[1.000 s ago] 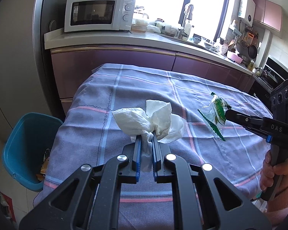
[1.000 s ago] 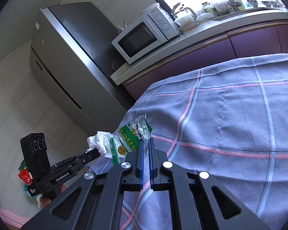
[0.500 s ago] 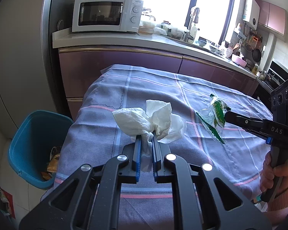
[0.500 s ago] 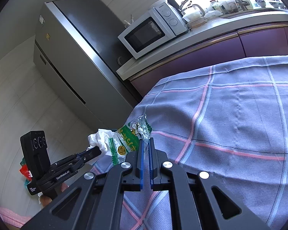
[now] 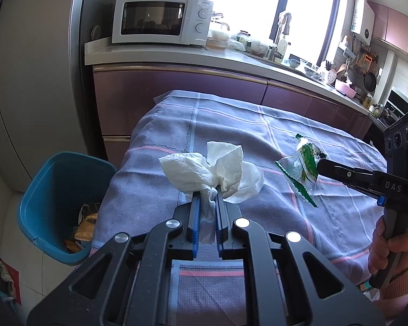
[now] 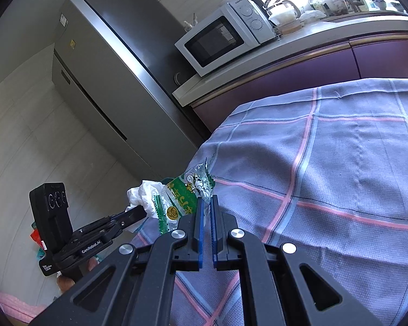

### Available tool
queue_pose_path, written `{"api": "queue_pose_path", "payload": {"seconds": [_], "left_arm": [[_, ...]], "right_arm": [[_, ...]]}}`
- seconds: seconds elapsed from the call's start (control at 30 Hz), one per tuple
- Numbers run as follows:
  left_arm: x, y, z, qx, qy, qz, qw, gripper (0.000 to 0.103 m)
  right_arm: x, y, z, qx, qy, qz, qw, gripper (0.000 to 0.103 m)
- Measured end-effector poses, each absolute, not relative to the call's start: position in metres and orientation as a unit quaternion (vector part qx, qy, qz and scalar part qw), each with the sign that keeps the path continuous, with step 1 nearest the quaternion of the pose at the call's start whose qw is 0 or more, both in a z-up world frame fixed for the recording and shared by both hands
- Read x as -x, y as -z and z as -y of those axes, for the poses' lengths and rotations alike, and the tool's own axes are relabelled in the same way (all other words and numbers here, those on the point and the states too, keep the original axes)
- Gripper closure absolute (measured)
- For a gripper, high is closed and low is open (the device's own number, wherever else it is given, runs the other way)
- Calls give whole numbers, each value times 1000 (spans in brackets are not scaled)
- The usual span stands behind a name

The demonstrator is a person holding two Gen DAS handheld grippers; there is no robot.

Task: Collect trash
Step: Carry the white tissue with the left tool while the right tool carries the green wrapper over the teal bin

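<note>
Over the table [image 5: 149, 190] we've swung toward the bin [image 5: 54, 190], left gripper [image 5: 207, 194] pinching tissue [image 5: 204, 163], right gripper [image 6: 206, 201] pinching wrapper [image 6: 185, 195].

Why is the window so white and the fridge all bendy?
Left wrist view: daylight overexposes the bright kitchen window, washing out whatever lies outside; the fisheye lens bows the tall grey metal fridge. Right wrist view: the same fridge leans and curves, and dark lens corners frame the picture.
</note>
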State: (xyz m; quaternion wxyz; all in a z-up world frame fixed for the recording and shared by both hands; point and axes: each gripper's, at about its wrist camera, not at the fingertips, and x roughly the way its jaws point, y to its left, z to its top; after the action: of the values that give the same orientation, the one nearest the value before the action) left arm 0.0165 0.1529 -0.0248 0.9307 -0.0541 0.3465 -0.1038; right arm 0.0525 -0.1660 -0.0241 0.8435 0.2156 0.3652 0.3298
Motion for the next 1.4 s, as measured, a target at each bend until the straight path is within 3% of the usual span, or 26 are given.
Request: {"api": "queue_pose_path", "payload": {"seconds": [1.4], "left_arm": [[-6,14,-169,45,73,-333,939,93]], "right_arm": [[-63,26,138,-199,-364,-380,827,99]]}}
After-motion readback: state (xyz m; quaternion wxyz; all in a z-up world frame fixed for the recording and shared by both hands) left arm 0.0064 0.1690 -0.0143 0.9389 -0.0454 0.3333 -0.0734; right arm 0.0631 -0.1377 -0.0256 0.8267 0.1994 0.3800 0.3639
